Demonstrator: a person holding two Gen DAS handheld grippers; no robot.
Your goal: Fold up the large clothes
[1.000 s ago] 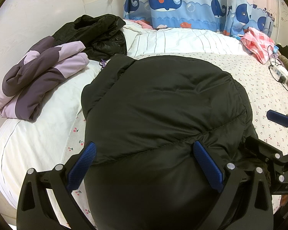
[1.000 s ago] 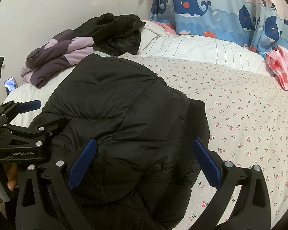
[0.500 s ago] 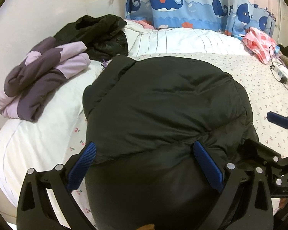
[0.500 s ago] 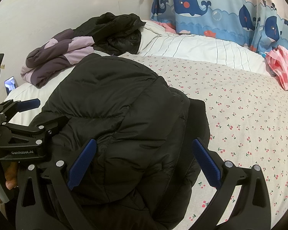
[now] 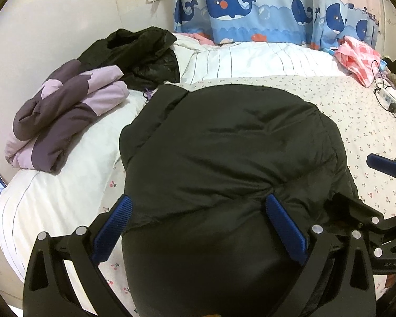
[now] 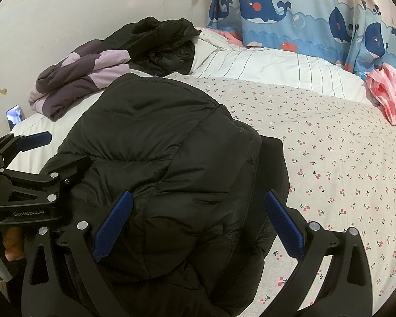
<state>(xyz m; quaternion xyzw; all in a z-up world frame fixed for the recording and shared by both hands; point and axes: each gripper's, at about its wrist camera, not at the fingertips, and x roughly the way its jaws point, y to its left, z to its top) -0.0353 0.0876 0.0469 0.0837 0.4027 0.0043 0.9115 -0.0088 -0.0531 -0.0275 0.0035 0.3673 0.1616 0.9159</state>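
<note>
Black puffer jacket (image 5: 224, 145) lies bunched on the bed (image 6: 330, 158), on the cherry-print sheet, near its front edge. Left hand-held gripper (image 5: 198, 224) — fingers spread wide, the jacket's near bulk between the blue pads, neither pad pressed into the fabric. Right hand-held gripper (image 6: 198, 219) — also spread apart over the jacket's right side, just beside the left one. Beyond the jacket, toward the wall: a folded purple garment (image 5: 63, 121) and another black coat (image 6: 158, 45). Whale curtain (image 5: 250, 8) behind the bed.
</note>
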